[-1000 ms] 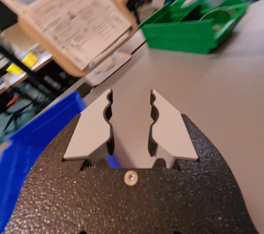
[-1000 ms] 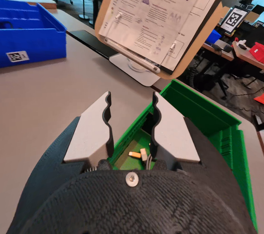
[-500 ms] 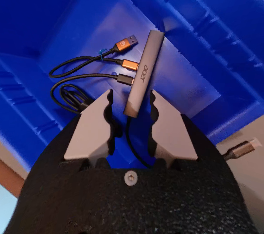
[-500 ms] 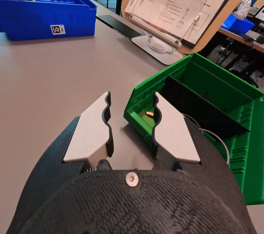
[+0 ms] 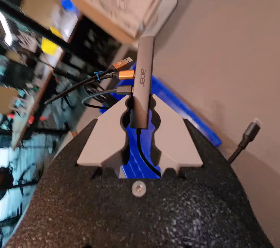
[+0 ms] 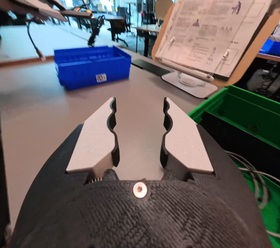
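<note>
My left gripper (image 5: pixel 140 97) is shut on a slim grey USB hub (image 5: pixel 144 80) and holds it in the air above the blue bin (image 5: pixel 181 113). Two cables are plugged into the hub's side, one with an orange plug (image 5: pixel 126 74) and one with a dark plug (image 5: pixel 124 89); a loose orange USB plug (image 5: pixel 121 63) hangs beside them. The hub's own cable ends in a grey plug (image 5: pixel 250 129) dangling at the right. My right gripper (image 6: pixel 139 100) is open and empty over the table, left of the green bin (image 6: pixel 236 113). The left gripper and the hub (image 6: pixel 75 13) show at the right wrist view's upper left.
The blue bin (image 6: pixel 92 66) stands on the beige table (image 6: pixel 37 104) ahead of my right gripper. A document stand with a printed sheet (image 6: pixel 212 28) is at the back right, its white base (image 6: pixel 189 84) beside the green bin. Thin wires (image 6: pixel 257 180) lie in the green bin.
My left gripper shut on the hub in the blue bin and lifted it out with its cables. My right gripper drew back from the green bin and turned left toward the blue bin.
</note>
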Tool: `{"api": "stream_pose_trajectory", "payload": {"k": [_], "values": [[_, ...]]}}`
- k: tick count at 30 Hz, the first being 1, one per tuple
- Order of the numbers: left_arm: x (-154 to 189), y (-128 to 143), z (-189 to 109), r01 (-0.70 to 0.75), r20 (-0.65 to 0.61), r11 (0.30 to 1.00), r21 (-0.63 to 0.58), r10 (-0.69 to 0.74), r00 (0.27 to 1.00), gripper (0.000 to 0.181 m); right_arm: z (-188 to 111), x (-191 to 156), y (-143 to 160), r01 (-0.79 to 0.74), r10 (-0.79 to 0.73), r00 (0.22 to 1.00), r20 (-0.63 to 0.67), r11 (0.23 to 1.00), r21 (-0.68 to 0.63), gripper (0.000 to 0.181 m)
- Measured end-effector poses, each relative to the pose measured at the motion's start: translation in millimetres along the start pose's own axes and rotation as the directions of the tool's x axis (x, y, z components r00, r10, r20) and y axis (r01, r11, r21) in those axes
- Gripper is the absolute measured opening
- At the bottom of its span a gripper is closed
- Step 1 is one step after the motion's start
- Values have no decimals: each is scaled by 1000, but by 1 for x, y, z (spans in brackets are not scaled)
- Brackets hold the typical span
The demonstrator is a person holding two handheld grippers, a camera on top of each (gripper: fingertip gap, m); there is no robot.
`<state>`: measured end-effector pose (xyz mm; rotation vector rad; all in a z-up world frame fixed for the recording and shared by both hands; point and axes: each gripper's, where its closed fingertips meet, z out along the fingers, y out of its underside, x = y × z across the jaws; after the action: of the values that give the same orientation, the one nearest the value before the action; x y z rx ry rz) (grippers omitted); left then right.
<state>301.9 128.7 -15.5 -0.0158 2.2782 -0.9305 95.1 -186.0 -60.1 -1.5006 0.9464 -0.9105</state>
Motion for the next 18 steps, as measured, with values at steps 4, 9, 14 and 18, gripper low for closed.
{"api": "stream_pose_trajectory", "payload": {"k": [4,9,14,18], "values": [[45,-93,-46,-92,-10,945,315,100,995,21,14,-37,-37,-219,195,970,146,961,167,75],[148,-151,-41,-219,-34,810,544,281,959,21,27,-110,-59,-449,340,806,484,885,127,82],[226,-149,0,-308,-60,728,612,431,901,21,36,-135,-35,-371,297,799,523,928,40,74],[246,-141,21,-398,12,678,618,498,867,21,40,-133,-2,-342,329,778,535,937,-79,15]]}}
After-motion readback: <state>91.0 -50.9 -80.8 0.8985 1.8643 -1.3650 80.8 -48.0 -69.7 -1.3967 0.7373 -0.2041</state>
